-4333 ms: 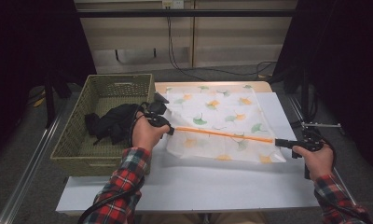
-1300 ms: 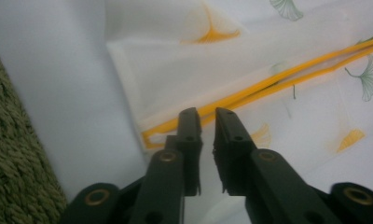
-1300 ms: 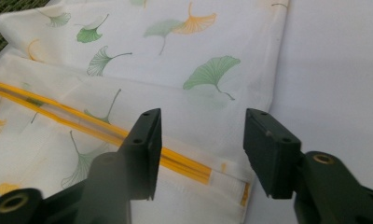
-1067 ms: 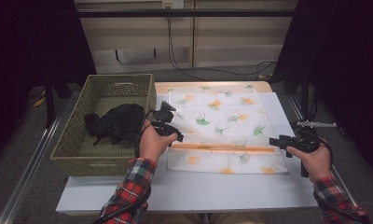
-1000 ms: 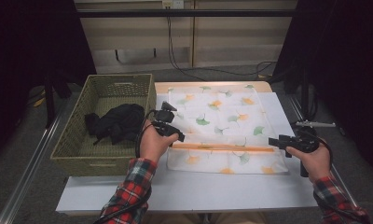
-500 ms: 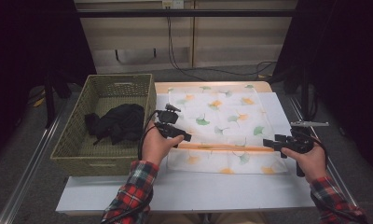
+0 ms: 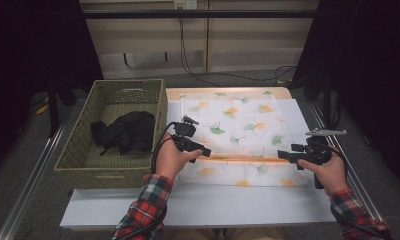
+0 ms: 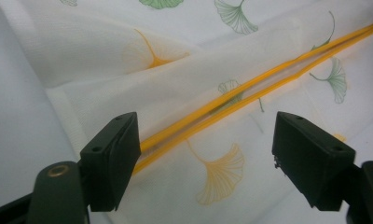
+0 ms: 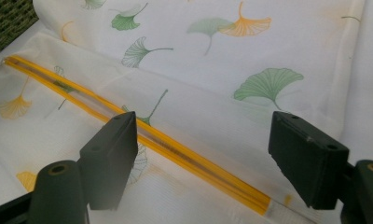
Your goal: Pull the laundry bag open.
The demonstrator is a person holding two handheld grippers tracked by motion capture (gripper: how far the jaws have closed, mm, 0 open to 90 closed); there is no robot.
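A white mesh bag [image 7: 238,120] printed with green and orange ginkgo leaves lies flat on the white table [image 7: 213,205]. Its orange zipper [image 7: 243,159] runs across the near part. My left gripper [image 7: 205,151] is at the zipper's left end and my right gripper [image 7: 283,156] at its right end. Both have just been opening, and their jaws now stand wide apart. In the left gripper view the left gripper [image 8: 205,135] hovers over the zipper [image 8: 250,91], which passes by one jaw untouched. The right gripper [image 9: 203,130] likewise stands over the zipper [image 9: 175,144].
A woven green basket [image 7: 113,172] stands at the table's left, holding a crumpled black cloth [image 7: 125,131]. Bare white table lies in front of the bag. Metal rails run along both sides of the table.
Both grippers' jaws have spread and let go of the zipper ends. The zipper, held stretched earlier, now lies slack on the bag. The hands have hardly shifted.
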